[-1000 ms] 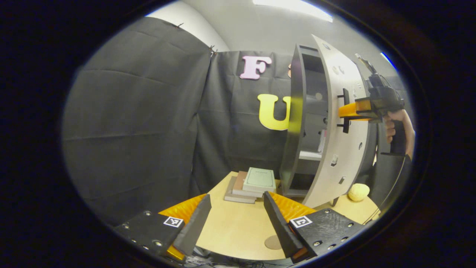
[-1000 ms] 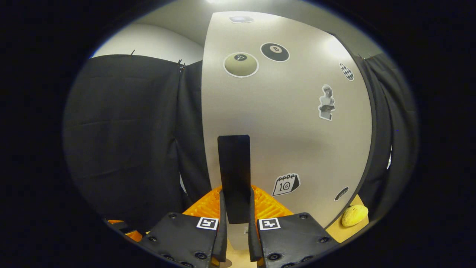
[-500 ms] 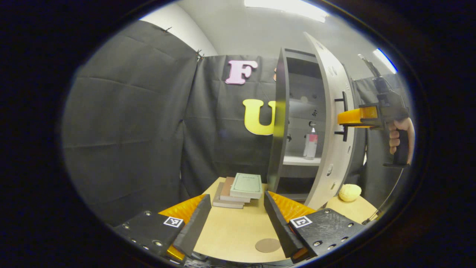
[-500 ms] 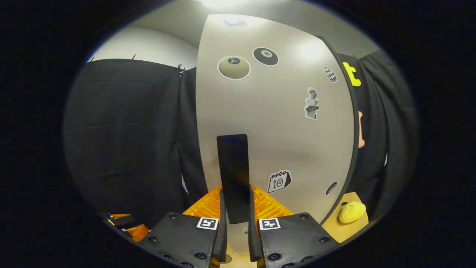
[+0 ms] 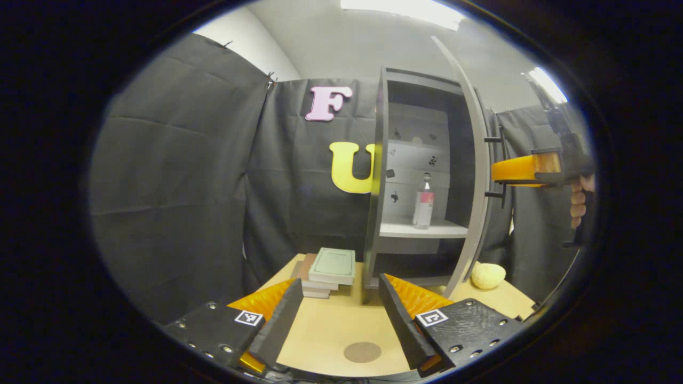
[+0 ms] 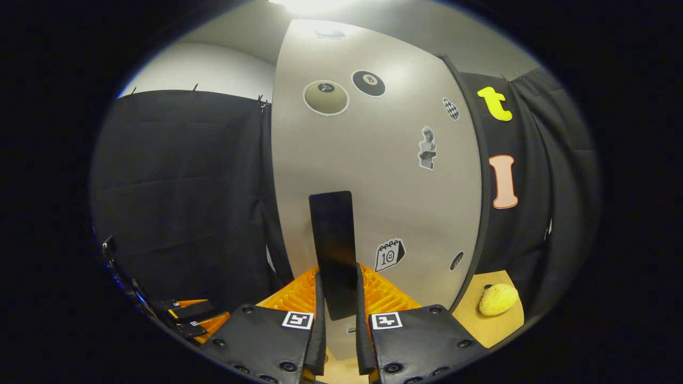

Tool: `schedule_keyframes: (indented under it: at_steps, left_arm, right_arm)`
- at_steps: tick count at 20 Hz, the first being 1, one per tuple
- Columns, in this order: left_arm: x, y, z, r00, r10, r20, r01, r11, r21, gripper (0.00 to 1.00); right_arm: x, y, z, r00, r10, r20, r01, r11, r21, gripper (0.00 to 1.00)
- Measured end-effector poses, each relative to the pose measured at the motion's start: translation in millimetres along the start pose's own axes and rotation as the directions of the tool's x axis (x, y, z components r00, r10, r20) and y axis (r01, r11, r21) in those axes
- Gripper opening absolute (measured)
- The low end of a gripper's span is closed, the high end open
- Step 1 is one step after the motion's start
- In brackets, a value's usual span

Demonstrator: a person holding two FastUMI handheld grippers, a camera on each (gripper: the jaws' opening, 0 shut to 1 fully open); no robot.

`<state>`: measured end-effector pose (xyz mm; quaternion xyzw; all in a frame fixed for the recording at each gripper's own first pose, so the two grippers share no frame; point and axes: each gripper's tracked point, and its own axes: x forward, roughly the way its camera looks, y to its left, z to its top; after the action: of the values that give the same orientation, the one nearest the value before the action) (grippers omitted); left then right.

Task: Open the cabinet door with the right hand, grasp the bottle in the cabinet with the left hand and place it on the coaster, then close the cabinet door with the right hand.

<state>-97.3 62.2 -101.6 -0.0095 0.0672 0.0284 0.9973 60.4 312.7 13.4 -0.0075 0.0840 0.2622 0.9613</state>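
Right claw (image 6: 338,314) grips the upright handle (image 6: 333,250); bottle (image 5: 423,201) stands upright.

Probably a lab booth, black cloth walls (image 5: 176,176), small staged table (image 5: 331,330)

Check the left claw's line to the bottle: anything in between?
Left gripper view: between the left claw and the bottle lie bare table, then the cabinet's open front. The books sit left of that line.

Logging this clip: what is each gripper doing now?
Left gripper: open, holding nothing.
Right gripper: shut on the door handle.
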Motion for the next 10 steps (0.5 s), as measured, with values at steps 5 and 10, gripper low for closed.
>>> schedule_keyframes:
  at_steps: [5, 10]
  left_arm:
    - [-32, -35, 3, 1.0, 0.025, -0.014, -0.025, 1.0, 0.003, 0.9]
    - [-64, -62, -1, 0.999, 0.05, -0.02, -0.049, 0.997, 0.067, 0.86]
  right_arm:
    - [-10, -10, 0, 1.0, 0.019, -0.002, -0.019, 1.0, 0.007, 0.25]
    - [-25, -23, -1, 1.0, 0.004, 0.0, -0.004, 1.0, 0.011, 0.25]
